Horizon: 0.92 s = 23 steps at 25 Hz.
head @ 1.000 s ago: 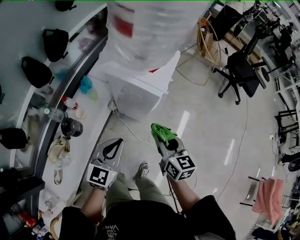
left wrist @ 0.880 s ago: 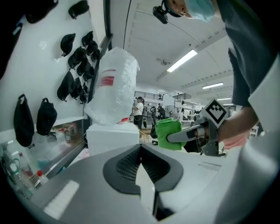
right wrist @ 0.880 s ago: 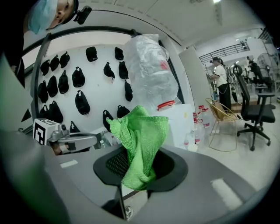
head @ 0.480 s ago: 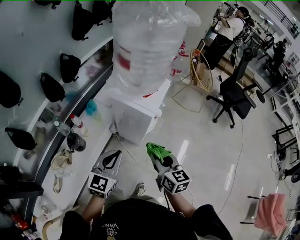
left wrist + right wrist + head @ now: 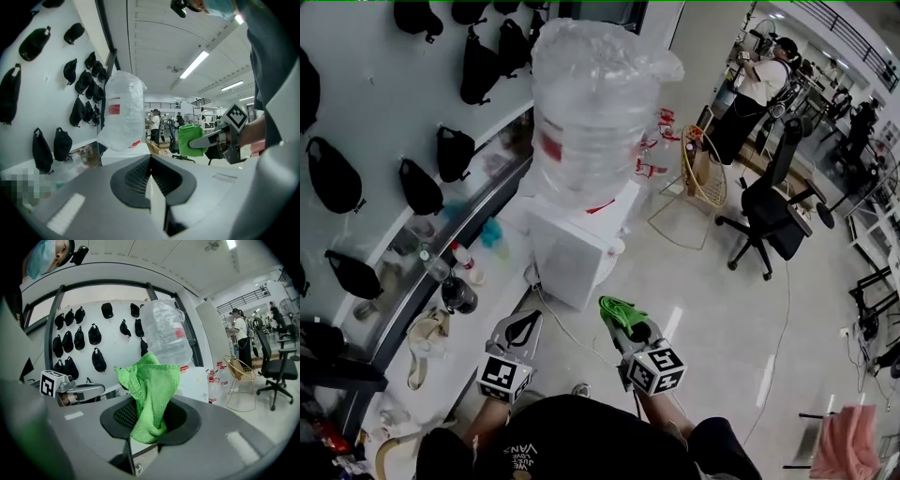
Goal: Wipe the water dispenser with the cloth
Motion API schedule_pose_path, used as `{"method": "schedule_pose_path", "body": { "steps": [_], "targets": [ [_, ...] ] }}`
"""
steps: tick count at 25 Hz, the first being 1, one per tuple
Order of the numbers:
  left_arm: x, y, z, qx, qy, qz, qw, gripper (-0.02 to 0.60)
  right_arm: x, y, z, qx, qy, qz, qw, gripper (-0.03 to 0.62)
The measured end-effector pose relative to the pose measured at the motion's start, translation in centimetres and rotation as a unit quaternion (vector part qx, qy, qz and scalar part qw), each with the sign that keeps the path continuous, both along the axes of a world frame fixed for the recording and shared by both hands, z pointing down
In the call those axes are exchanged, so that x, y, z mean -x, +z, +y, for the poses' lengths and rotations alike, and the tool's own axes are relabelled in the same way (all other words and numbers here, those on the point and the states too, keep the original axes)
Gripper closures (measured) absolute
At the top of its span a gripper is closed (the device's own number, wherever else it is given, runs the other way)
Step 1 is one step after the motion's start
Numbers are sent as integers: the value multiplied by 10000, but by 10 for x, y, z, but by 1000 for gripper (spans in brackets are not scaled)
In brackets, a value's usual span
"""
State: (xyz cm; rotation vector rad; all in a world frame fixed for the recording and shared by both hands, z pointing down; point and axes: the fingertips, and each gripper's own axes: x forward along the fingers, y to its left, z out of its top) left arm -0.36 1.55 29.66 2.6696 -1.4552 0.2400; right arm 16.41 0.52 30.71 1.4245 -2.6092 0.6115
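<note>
The left gripper [image 5: 525, 323] was held low in front of the person, its jaws pressed together with nothing between them. Just beside it, the right gripper [image 5: 630, 330] was clamped on a green cloth [image 5: 152, 385] – a bunched microfibre rag that stood up out of the jaws and flopped over their tips. Each gripper carried its cube of black-and-white square markers.

The cloth was in the air, apart from the water dispenser [image 5: 577, 248], a white cabinet that stood on the pale floor [image 5: 712, 300] ahead of both grippers. On top of it sat a large clear water bottle [image 5: 595, 103], upside down and wrapped in crinkled film. A red label [image 5: 551, 147] showed on the bottle's side, but its print was too blurred to read.

Small bottles with red caps [image 5: 220, 378] stood on the floor beside the dispenser, near a gold wire basket [image 5: 705, 173]. Black bags [image 5: 455, 150] hung in rows on the white wall to the left. Farther off were a black office chair [image 5: 769, 216] and a standing person [image 5: 750, 89] in a white top.
</note>
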Motion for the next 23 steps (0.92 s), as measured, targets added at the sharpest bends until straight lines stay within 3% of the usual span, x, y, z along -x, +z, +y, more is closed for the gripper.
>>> {"method": "schedule_pose_path", "body": {
  "steps": [23],
  "targets": [
    [-22, -10, -1, -119, -143, -313, 9993, 580, -10, 0, -2, -16, -298, -178, 9994, 480]
  ]
}}
